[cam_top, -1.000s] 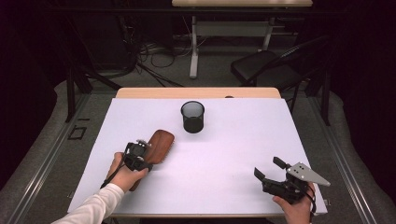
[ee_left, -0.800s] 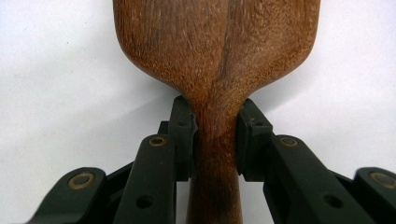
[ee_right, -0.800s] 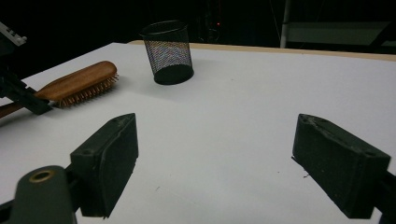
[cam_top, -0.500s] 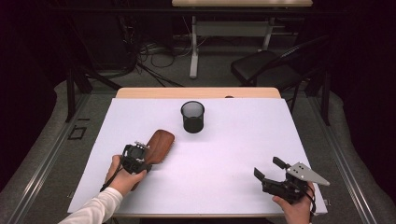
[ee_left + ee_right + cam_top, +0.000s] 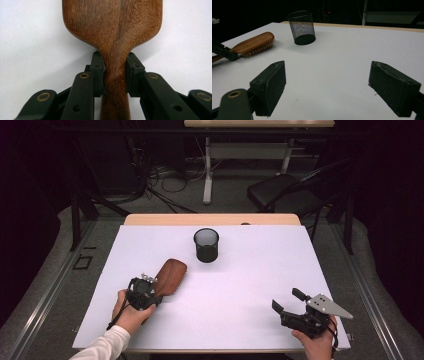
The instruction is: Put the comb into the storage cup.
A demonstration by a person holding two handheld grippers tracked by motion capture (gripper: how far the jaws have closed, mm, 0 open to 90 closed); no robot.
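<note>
Left gripper (image 5: 115,72) fingers (image 5: 97,72) are clamped on the neck of the wooden hairbrush (image 5: 113,30), just below where the handle flares into the head; head extends straight ahead of the fingers, bristles down on the white bench (image 5: 240,290); handle runs back between the fingers toward the hand. Looks like the grasp step of a lift, probably toward the mesh pen cup (image 5: 206,245), which stands well ahead and to the right of the fingers. To do it well: keep the squeeze centred on the neck; lift straight up before any swing, since the head-heavy end may droop; keep the wrist level so the handle doesn't slide. Right gripper (image 5: 292,302) rests at the near right of the bench, fingers wide apart, nothing between them; leave it parked. Versus a second ago: left fingers have just been closing the last bit onto the neck; left hand nudged slightly, brush in the same spot; right hand unchanged.
</note>
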